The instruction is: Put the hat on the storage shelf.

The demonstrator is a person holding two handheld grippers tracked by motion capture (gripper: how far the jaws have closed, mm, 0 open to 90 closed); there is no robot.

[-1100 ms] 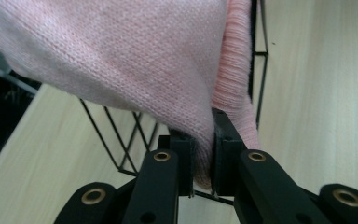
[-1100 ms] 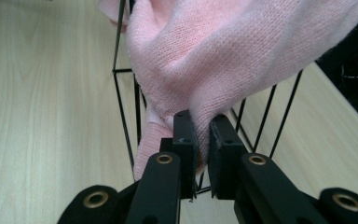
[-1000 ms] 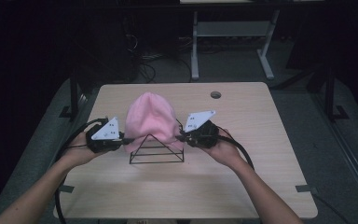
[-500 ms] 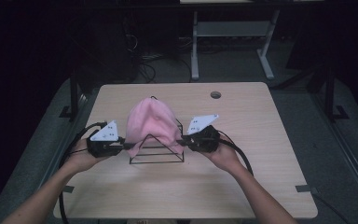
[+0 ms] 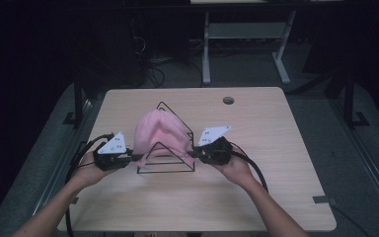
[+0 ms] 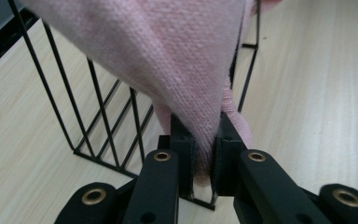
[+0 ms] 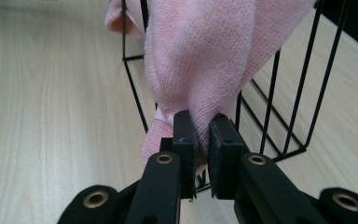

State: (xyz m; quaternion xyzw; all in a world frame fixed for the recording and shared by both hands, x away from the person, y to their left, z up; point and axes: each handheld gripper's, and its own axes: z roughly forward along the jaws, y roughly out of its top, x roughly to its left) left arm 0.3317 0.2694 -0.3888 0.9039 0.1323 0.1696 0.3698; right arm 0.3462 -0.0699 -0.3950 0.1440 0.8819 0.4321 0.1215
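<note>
Pink knit cloth (image 5: 159,134) lowered onto wire rack (image 5: 168,159); left hand-held gripper (image 5: 128,157), right hand-held gripper (image 5: 193,154) each clamp edge.

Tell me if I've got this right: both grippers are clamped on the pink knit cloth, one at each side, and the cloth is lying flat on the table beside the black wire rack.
Not quite. The pink knit cloth is not flat beside the black wire rack; it is draped over it, as the high view shows. The rest holds: the left gripper and right gripper each pinch an edge.
</note>
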